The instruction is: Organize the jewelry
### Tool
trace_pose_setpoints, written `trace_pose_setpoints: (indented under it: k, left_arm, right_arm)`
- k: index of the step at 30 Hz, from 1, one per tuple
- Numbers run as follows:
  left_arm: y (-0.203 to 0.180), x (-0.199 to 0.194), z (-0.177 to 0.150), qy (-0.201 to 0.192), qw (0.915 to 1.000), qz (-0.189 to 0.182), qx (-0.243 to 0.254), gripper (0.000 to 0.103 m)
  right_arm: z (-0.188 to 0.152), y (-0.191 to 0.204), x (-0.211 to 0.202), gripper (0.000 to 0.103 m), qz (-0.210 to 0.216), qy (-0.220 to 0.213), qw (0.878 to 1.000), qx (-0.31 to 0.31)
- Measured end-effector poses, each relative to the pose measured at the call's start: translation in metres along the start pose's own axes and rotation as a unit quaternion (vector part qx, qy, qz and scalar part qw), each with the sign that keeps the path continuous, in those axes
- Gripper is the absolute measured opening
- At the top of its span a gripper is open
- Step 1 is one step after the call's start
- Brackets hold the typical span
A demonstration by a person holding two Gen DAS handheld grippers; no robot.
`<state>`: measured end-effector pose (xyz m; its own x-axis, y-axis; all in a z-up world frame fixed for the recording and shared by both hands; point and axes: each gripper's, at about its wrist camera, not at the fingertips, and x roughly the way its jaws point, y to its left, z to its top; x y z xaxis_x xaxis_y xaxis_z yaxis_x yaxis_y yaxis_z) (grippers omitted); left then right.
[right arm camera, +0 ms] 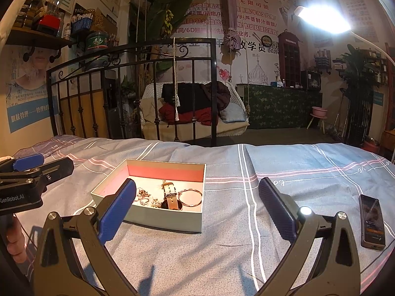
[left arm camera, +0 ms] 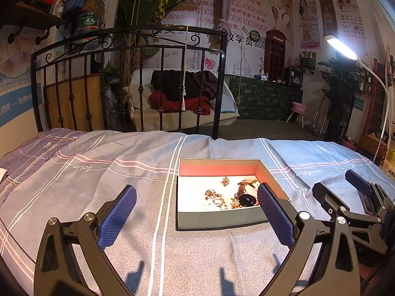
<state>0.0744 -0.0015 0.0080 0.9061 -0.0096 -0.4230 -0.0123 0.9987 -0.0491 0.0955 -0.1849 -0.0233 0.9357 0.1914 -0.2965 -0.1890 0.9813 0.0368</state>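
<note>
A grey box (left arm camera: 217, 219) with a pink lining sits on the bed; it also shows in the right wrist view (right arm camera: 163, 219). Inside lie a watch (left arm camera: 246, 194) with a brown strap (right arm camera: 170, 194), a thin bangle (right arm camera: 190, 197), rings (right arm camera: 144, 199) and small gold pieces (left arm camera: 217, 198). My left gripper (left arm camera: 196, 209) is open and empty, just short of the box's near wall. My right gripper (right arm camera: 197, 204) is open and empty, to the right of the box. Each gripper shows at the edge of the other's view.
The grey-blue plaid bedspread (left arm camera: 98, 185) covers the bed. A phone (right arm camera: 371, 222) lies on it at the right. A black iron bed frame (left arm camera: 128, 81) stands behind. A lit lamp (right arm camera: 323, 19) hangs over the right side.
</note>
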Motion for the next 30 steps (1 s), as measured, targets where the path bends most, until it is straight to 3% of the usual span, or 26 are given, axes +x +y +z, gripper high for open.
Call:
trace_pose_setpoints:
  k: [30]
  left_arm:
    - [-0.0025,0.0006,-0.0012,0.008,1.0000,-0.001,0.005,0.096]
  right_arm:
    - [-0.0002,-0.0001,0.0039,0.098,0.004,0.006,1.000,-0.003]
